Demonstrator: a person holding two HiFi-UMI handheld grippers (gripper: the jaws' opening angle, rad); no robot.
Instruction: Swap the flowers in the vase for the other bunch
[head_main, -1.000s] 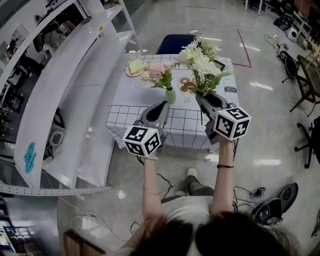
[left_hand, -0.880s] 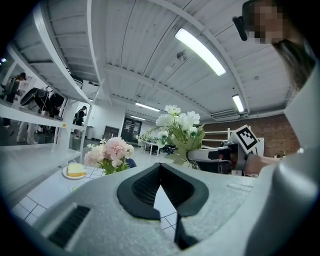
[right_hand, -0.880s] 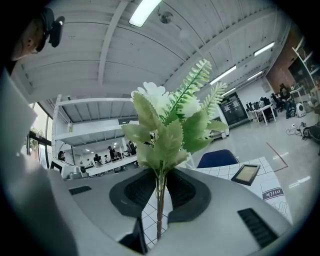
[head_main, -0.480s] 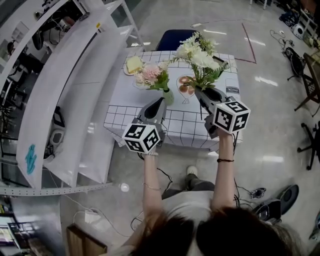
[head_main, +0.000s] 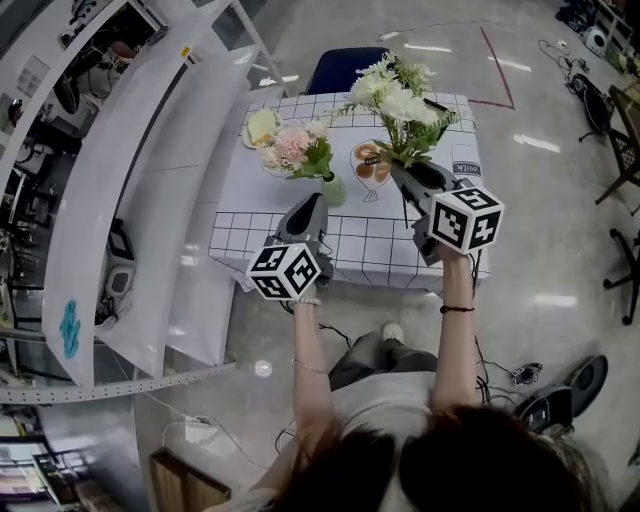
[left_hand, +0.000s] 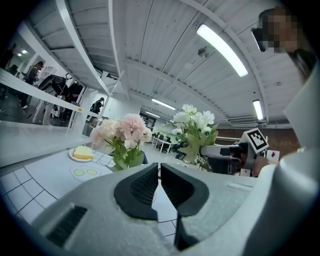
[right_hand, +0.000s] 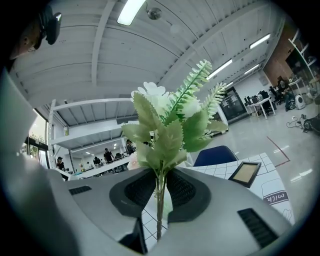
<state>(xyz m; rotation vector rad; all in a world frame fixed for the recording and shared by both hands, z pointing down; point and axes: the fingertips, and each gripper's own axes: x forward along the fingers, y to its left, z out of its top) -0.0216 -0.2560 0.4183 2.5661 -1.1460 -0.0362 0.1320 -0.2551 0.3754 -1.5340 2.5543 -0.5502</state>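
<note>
The left tongs were nearest the person. They were pressed shut on nothing and pointed at the small green vase, with their tips close beside it. The vase stood on the gridded surface and held the pink bunch. To its right, the right tongs were narrowly clamped on the stems of the white bunch, holding it upright above the surface. Farther back, near the far left corner of the surface, lay a plate with a yellow slice on it. Beyond the far edge stood a blue chair.
</note>
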